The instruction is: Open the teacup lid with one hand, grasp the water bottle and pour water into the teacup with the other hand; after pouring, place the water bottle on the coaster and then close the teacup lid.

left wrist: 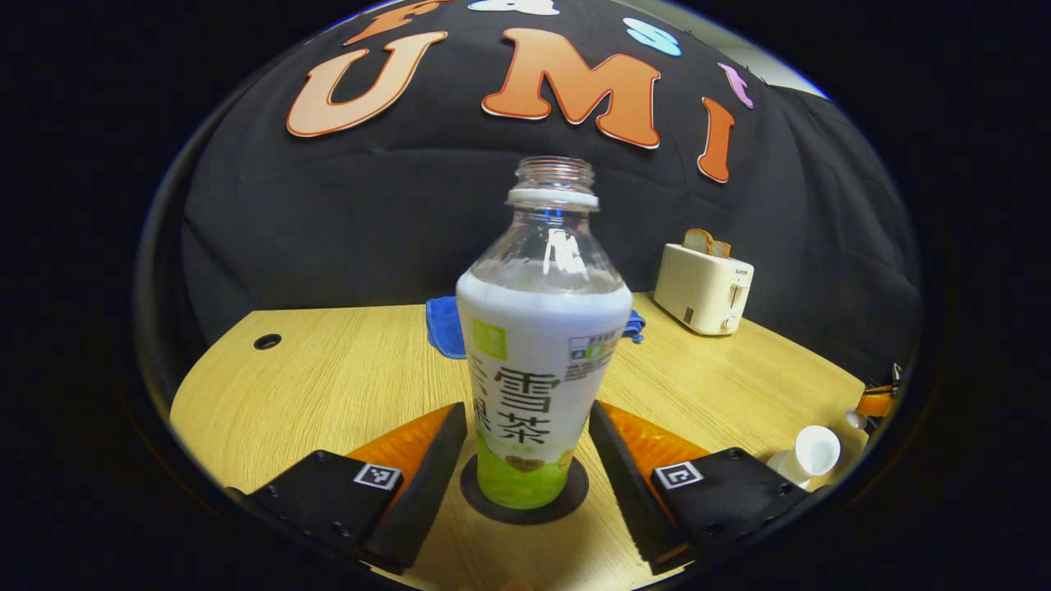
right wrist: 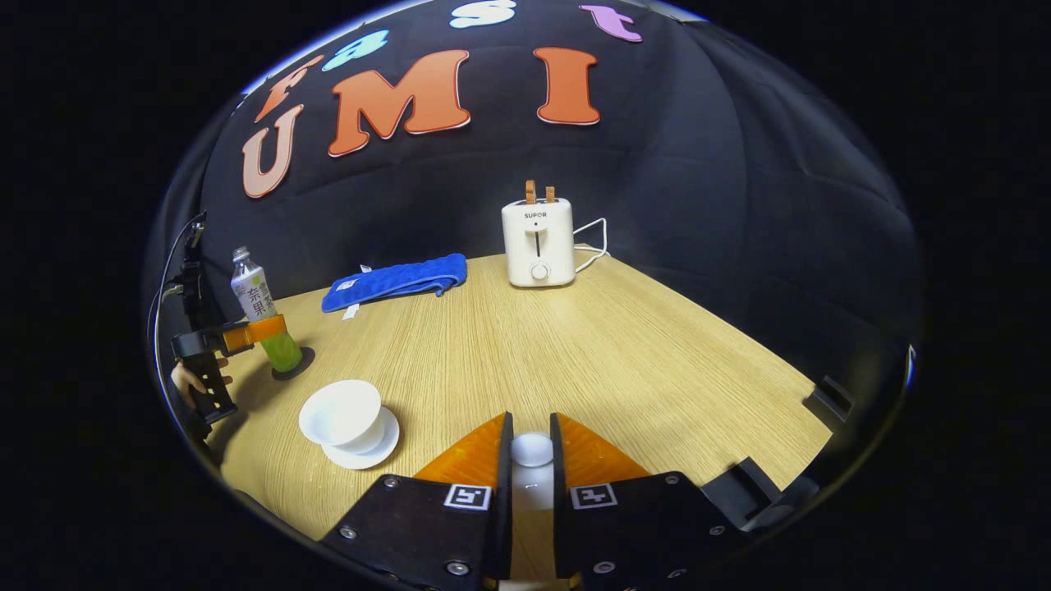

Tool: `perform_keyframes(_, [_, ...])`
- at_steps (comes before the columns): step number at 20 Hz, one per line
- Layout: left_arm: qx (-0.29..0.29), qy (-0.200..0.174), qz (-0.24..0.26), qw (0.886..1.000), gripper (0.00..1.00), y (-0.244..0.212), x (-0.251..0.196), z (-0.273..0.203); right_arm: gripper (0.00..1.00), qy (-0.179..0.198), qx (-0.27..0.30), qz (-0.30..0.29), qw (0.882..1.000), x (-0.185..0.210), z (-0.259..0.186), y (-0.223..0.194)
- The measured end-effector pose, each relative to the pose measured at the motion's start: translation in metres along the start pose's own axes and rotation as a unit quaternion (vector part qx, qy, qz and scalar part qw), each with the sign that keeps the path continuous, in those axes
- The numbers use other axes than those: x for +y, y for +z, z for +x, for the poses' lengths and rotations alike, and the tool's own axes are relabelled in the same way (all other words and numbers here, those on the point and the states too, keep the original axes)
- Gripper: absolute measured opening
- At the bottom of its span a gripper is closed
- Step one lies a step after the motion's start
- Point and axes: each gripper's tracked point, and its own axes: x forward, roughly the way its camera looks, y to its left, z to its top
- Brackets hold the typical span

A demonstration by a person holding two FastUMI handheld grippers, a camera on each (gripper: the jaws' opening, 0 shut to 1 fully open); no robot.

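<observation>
An uncapped water bottle (left wrist: 538, 345) with a white and green label stands upright on a dark round coaster (left wrist: 576, 492). My left gripper (left wrist: 525, 406) is shut on its lower body, a finger flush against each side. The right gripper view shows that bottle (right wrist: 261, 308), coaster (right wrist: 297, 366) and left gripper (right wrist: 246, 335) at the far left. My right gripper (right wrist: 530, 431) is shut on the white teacup lid (right wrist: 531, 450), held above the table. The open white teacup (right wrist: 341, 413) sits on its saucer (right wrist: 371, 451), left of my right gripper, and appears as the teacup (left wrist: 809, 455) in the left gripper view.
A cream toaster (right wrist: 538, 242) with bread slices stands at the back of the wooden table (right wrist: 640, 353), its cord trailing right. A folded blue cloth (right wrist: 394, 281) lies to its left. A hand (right wrist: 193, 379) holds the left gripper. The tabletop has a cable hole (left wrist: 267, 341).
</observation>
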Motion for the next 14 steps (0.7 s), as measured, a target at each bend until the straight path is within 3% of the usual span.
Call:
perform_keyframes(7, [0.003, 0.034, 0.020, 0.999, 0.99, -0.013, -0.003, -0.053, 0.20, 0.012, -0.035, -0.007, 0.999, 0.015, -0.017, 0.026])
perform_keyframes(11, [-0.034, 0.059, 0.016, 0.998, 0.98, -0.005, -0.003, -0.113, 0.21, 0.053, -0.061, -0.018, 0.997, 0.057, -0.016, 0.045])
perform_keyframes(14, [-0.053, 0.099, 0.004, 0.994, 0.98, -0.001, 0.011, -0.156, 0.21, 0.095, -0.074, -0.032, 0.992, 0.101, -0.016, 0.053])
